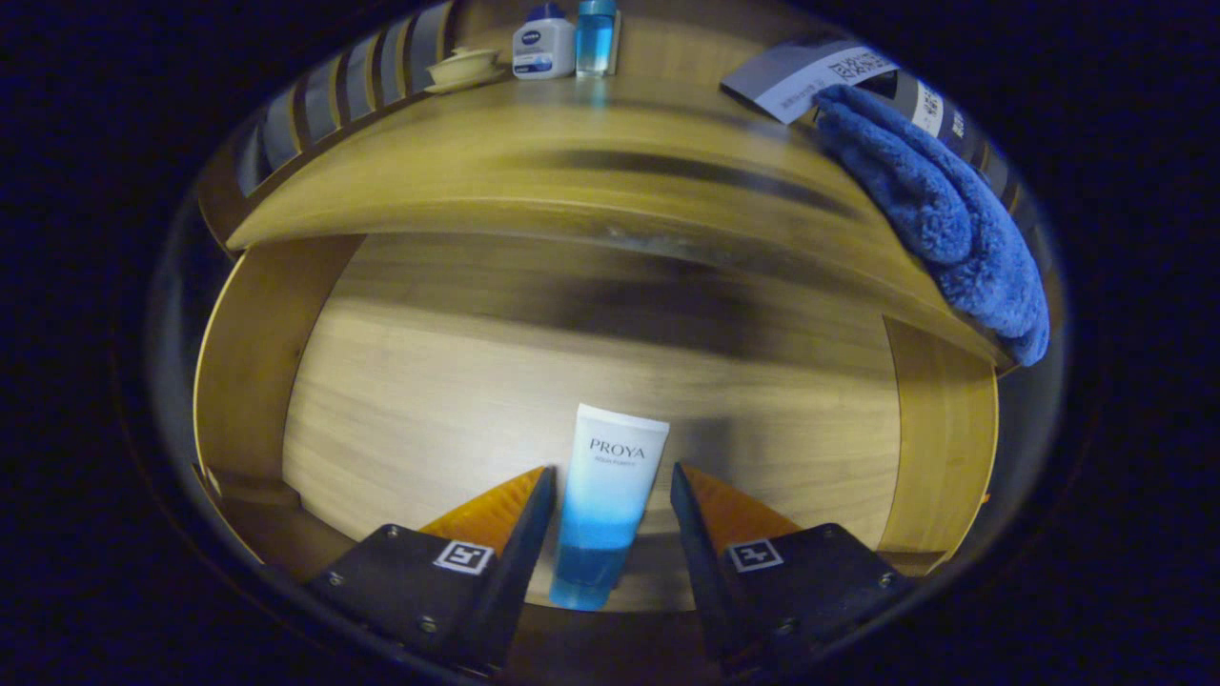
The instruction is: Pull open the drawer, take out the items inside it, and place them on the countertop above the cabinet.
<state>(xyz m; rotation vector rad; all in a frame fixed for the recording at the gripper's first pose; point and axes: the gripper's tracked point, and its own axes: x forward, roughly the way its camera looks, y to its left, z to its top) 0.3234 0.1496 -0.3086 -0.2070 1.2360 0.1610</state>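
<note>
Drawer floor (429,381); tube (610,495) between spread tool (610,495) fingers, untouched.

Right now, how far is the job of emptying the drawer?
Done: the drawer is pulled open. In hand: the gripper is open, its fingers on either side of the tube lying on the drawer floor, not pressing it. Left: grip the tube, lift it, set it on the countertop.

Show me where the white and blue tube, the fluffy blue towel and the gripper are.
White and blue tube (610,495): gripper view, on its middle.
Fluffy blue towel (939,214): gripper view, on its centre.
Gripper (610,486): gripper view, between its open fingers.
</note>
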